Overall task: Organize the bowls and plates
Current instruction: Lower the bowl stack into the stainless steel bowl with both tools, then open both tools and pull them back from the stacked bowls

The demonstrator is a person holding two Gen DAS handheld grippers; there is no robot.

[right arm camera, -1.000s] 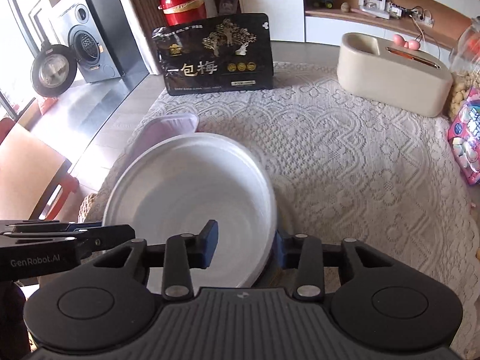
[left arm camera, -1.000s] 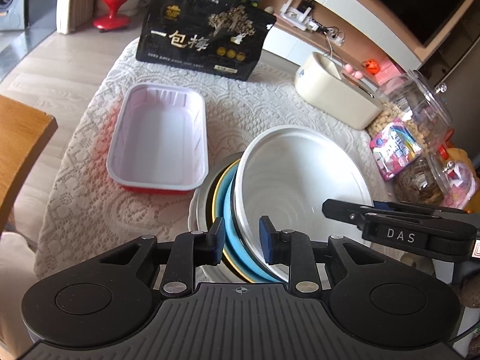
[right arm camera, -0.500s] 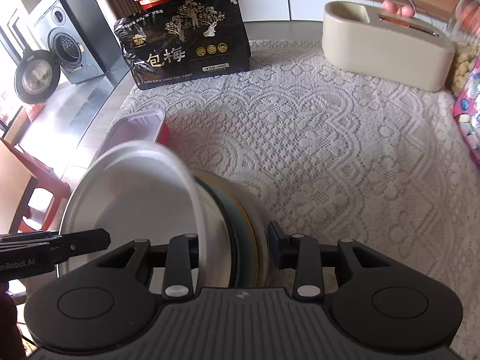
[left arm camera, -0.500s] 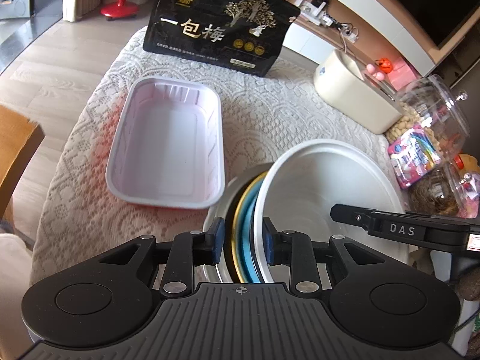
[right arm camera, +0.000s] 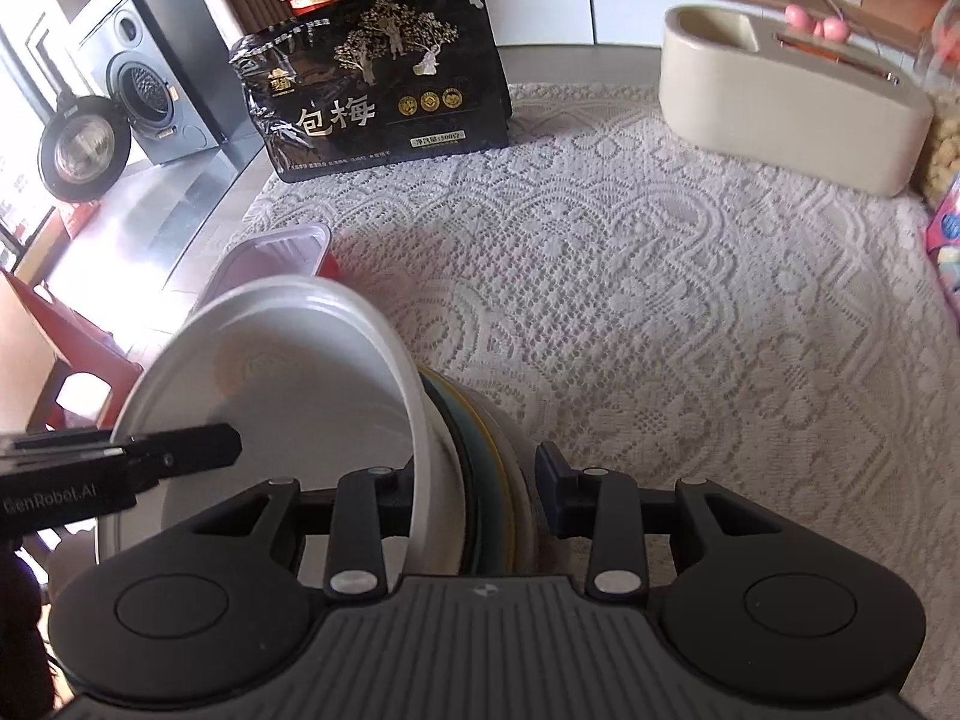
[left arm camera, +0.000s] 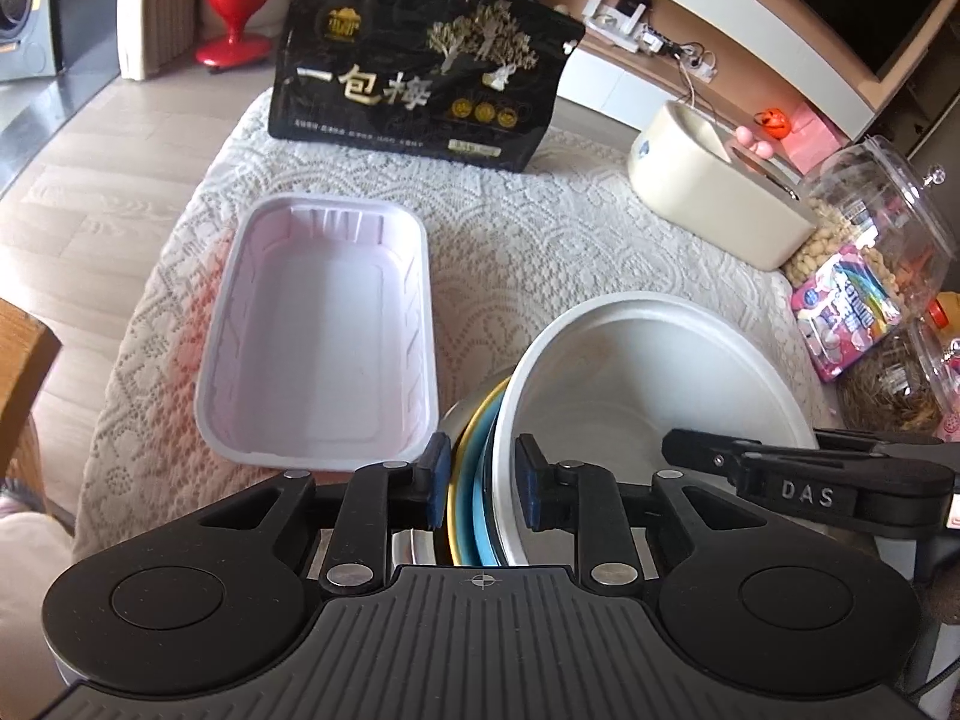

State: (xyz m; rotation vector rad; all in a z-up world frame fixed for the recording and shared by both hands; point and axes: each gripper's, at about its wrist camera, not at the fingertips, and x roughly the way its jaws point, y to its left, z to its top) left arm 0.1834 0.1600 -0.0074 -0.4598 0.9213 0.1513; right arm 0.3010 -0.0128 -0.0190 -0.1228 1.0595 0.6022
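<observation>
A stack of nested dishes is held tilted above the lace tablecloth (left arm camera: 540, 252): a white bowl (left arm camera: 648, 372) on top, then blue, yellow and metal rims (left arm camera: 474, 420). My left gripper (left arm camera: 480, 480) is shut on the stack's rim. My right gripper (right arm camera: 474, 480) grips the opposite rim of the same stack (right arm camera: 480, 456); the white bowl (right arm camera: 288, 372) faces left there. A pale pink rectangular tray (left arm camera: 324, 336) lies empty on the table to the left; its corner shows in the right wrist view (right arm camera: 276, 252).
A black snack bag (left arm camera: 420, 84) stands at the back. A cream container (left arm camera: 714, 198) sits back right, with a clear jar (left arm camera: 876, 222) and candy packet (left arm camera: 846, 312) at the right edge. A wooden chair (left arm camera: 18, 360) is at the left.
The stack has tipped from nearly flat to steeply tilted. Both grippers have moved with it, and the view has shifted slightly toward the table's back.
</observation>
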